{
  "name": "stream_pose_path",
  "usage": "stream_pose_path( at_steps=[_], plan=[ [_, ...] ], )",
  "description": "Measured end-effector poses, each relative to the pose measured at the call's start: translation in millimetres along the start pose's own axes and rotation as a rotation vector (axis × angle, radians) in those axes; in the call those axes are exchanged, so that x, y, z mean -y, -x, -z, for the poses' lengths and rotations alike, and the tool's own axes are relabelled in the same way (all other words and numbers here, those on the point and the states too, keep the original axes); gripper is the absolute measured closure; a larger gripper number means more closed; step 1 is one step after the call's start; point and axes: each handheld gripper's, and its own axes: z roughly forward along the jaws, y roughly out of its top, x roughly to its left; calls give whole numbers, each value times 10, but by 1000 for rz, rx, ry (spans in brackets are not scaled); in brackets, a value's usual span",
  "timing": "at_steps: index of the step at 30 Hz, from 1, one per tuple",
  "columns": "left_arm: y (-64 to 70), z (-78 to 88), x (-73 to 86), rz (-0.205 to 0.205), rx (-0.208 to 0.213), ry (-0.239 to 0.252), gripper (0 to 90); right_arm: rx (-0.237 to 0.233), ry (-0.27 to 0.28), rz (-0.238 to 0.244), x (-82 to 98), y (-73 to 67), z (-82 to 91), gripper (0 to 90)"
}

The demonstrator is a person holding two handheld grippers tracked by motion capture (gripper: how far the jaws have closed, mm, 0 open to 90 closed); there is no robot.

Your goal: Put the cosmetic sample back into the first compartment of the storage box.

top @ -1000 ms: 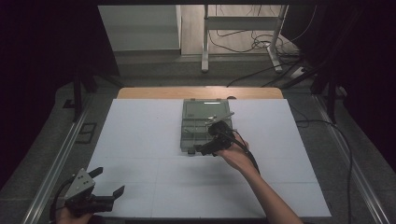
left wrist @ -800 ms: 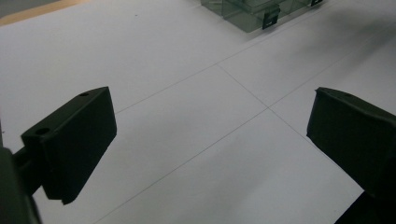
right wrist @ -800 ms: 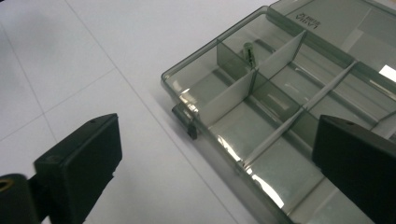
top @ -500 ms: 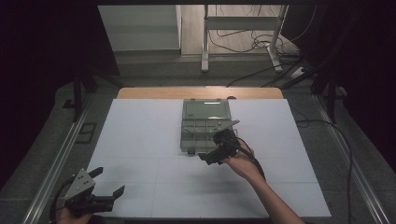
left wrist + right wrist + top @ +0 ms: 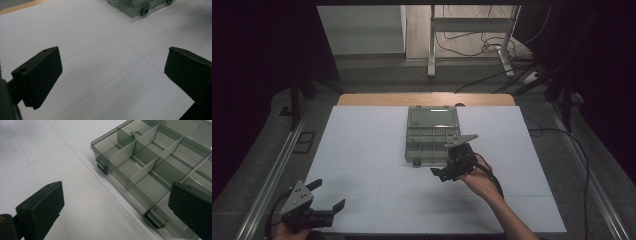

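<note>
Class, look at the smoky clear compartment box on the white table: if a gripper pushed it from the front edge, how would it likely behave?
The compartment box looks like thin rigid plastic, so it would probably stay stiff. Low and flat, it seems unlikely to tip. Most compartments look empty, so it is probably light and may slide on the smooth white table. The latches may snag the right gripper.
</note>
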Motion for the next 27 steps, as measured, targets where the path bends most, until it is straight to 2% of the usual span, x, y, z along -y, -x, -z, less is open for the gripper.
stream_pose_path(
  at_steps=[3,22,27],
  plan=[
    [1,1,1,-1,0,1,19,5,19,-18,55,1,56,3],
    [3,1,3,1,0,0,19,33,49,-41,314,-7,375,2],
    [2,1,2,0,-2,0,19,51,55,-48,431,-2,478,3]
  ],
)
